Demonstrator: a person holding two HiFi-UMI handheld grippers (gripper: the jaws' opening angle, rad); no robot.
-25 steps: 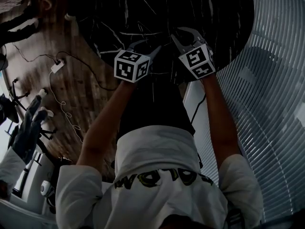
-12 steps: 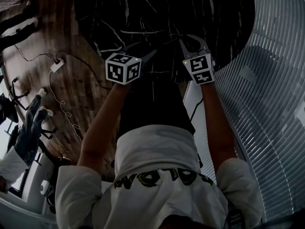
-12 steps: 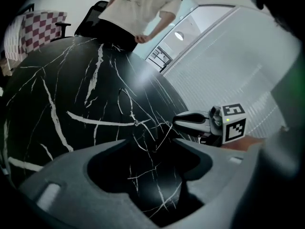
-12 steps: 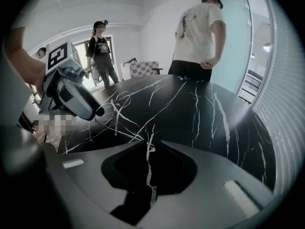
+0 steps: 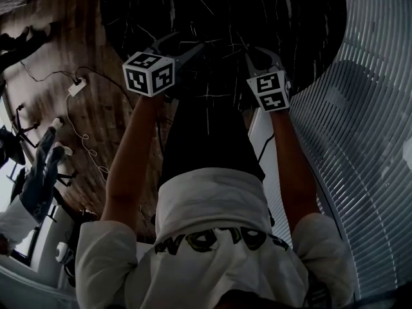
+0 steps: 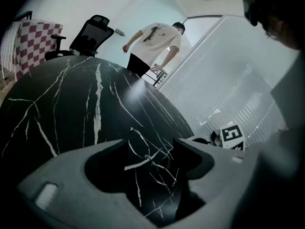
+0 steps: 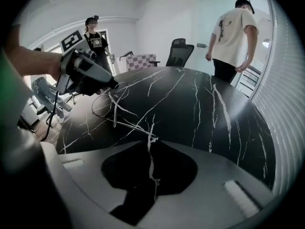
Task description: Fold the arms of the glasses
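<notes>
A round black marble tabletop [image 7: 200,109] with white veins stretches out beneath and ahead of both tools, much the largest thing in view. Seen from the right tool, a person in a white T-shirt [image 7: 233,32] stands past the tabletop's far edge and off to the right. A second person in a dark printed shirt [image 7: 95,39] stands beyond the left tool. A black office chair [image 7: 178,51] sits at the far rim, almost straight ahead of the right tool. The left tool [image 6: 152,144] is held over the near part of the tabletop, pointing forward and downward. Its two grey jaws stand well apart and are opening, with a wide gap between their pads. The right tool [image 7: 151,140] is held just to its right, tilted more steeply down, and its jaws are brought together at their tips. The glasses [image 6: 147,156], a thin wire frame, lie low over the tabletop between the two tools. From the left tool they show inside the gap between its spread jaws, with no pad visibly pressing on them, and one round lens rim lies toward its left jaw. From the right tool the frame lies ahead and to the left, just under the nose of the left tool. One slender arm runs back from it to the right tool's closed tips, which appear to pinch its end.
</notes>
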